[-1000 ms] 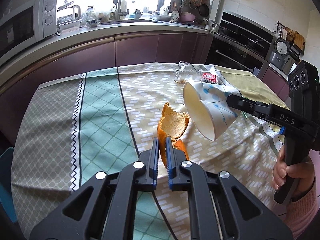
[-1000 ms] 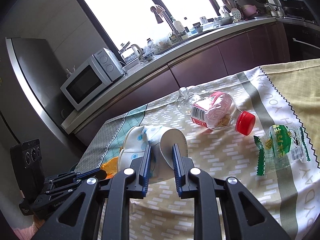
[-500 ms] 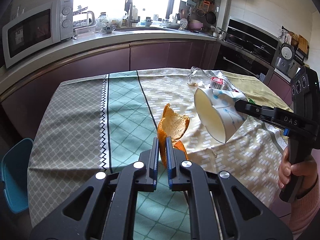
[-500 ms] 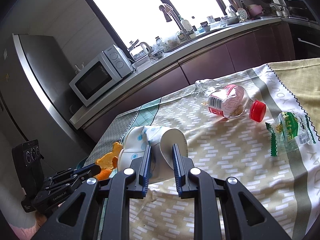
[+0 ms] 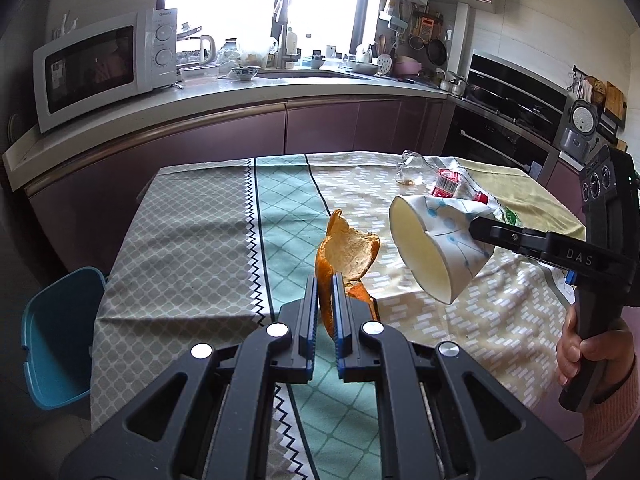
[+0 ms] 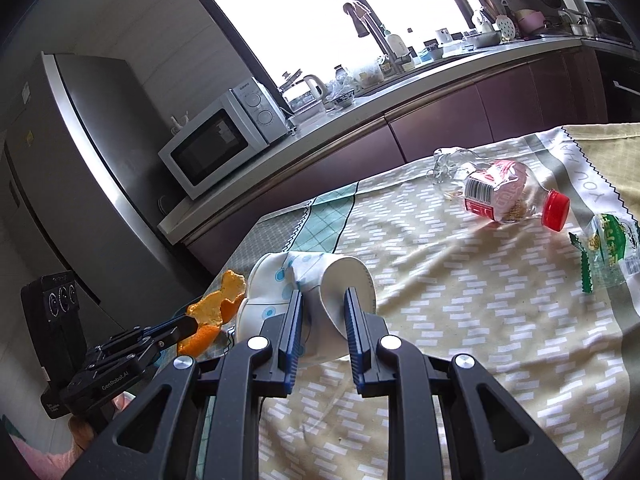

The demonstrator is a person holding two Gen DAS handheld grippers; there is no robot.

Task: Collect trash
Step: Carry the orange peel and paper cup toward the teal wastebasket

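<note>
Both claws loaded, held above the table.

Left gripper is clamped on the orange peel, peel sticking up past its tips. Right gripper is pinched on the crushed paper cup, mouth facing the left claw, just right of the peel. Ahead-right of the right claw on the tablecloth: plastic bottle, green wrapper. Blue bin sits low left of the left claw.

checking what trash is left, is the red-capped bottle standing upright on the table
No, the red-capped bottle lies on its side on the tablecloth, crushed, with its cap pointing toward the green-printed wrapper.
</note>
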